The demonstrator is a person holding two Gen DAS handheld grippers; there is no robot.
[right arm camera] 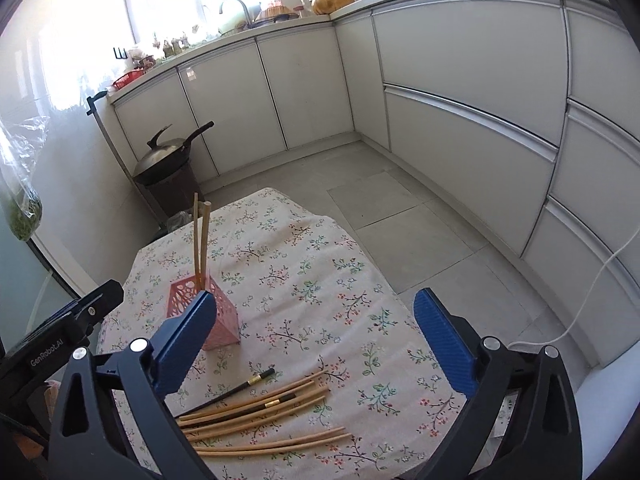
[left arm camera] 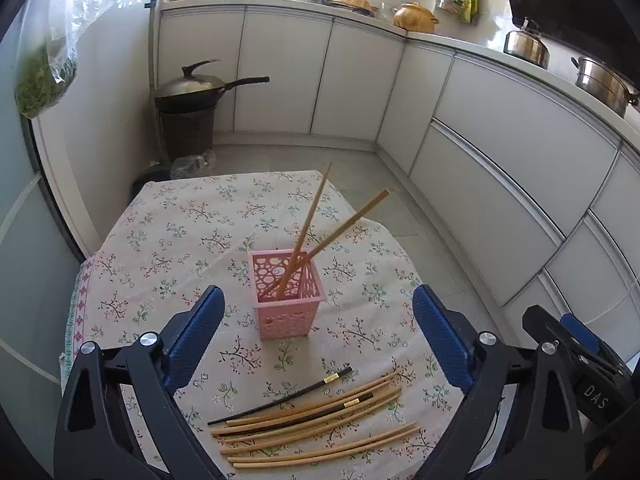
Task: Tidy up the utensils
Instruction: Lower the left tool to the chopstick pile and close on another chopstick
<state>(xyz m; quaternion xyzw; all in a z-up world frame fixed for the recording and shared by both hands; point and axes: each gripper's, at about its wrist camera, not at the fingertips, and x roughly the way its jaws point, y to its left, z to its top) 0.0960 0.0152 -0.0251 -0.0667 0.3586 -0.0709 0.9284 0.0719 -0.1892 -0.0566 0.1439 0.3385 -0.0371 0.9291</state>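
A pink perforated holder (left arm camera: 286,295) stands mid-table on the floral cloth and holds two wooden chopsticks (left arm camera: 310,227) leaning right. It also shows in the right wrist view (right arm camera: 224,322), partly behind my left finger. Several wooden chopsticks (left arm camera: 320,432) and two black ones (left arm camera: 288,398) lie loose near the front edge; in the right wrist view they lie low between my fingers (right arm camera: 260,420). My left gripper (left arm camera: 318,340) is open and empty above them. My right gripper (right arm camera: 316,344) is open and empty too.
The small table with floral cloth (left arm camera: 168,240) stands in a kitchen corner. A wok on a dark bin (left arm camera: 188,92) sits behind it at the left. White cabinets (left arm camera: 500,152) run along the back and right. A white cable (right arm camera: 592,280) hangs at right.
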